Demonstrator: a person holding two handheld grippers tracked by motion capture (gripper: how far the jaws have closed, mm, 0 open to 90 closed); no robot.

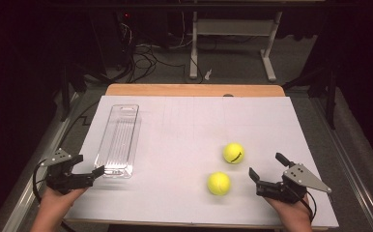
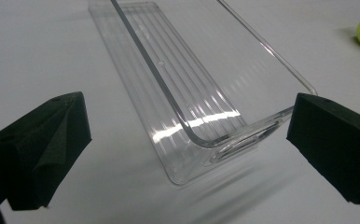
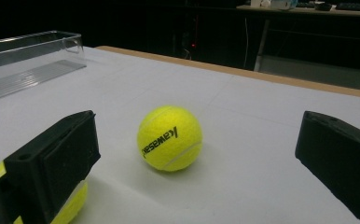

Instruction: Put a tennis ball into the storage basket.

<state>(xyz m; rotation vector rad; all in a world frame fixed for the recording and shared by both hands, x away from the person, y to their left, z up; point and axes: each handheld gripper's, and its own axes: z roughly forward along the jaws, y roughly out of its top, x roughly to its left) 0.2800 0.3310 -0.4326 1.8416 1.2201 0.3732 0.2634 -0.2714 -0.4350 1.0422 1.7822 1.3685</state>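
Yellow tennis balls, two of them, sitting loose on the white table (image 1: pixel 184 121). The far ball (image 1: pixel 233 153) is lined up straight ahead between the right gripper (image 1: pixel 263 168) jaws, which are spread wide with nothing in them. The near ball (image 1: pixel 219 183) is just off that gripper's left side, and in the right gripper view it peeks out from behind the left jaw, so it's really close.

Over on the other side, the clear plastic tray (image 1: pixel 118 140) lies lengthwise and empty, well apart from both balls. The left gripper (image 1: pixel 88 165) is also spread open, its jaws straddling the tray's near end without clearly touching it yet.

Stuff I'd worry about from here:
- the right gripper going for the far ball could bump the near one with its left jaw, and a ball on a smooth board will just roll off somewhere
- closing off-centre on a round ball probably squirts it forward instead of pinching it
- that tray looks light and slick, so if the left jaws close unevenly on the thin wall I'd guess it skids or twists rather than staying put
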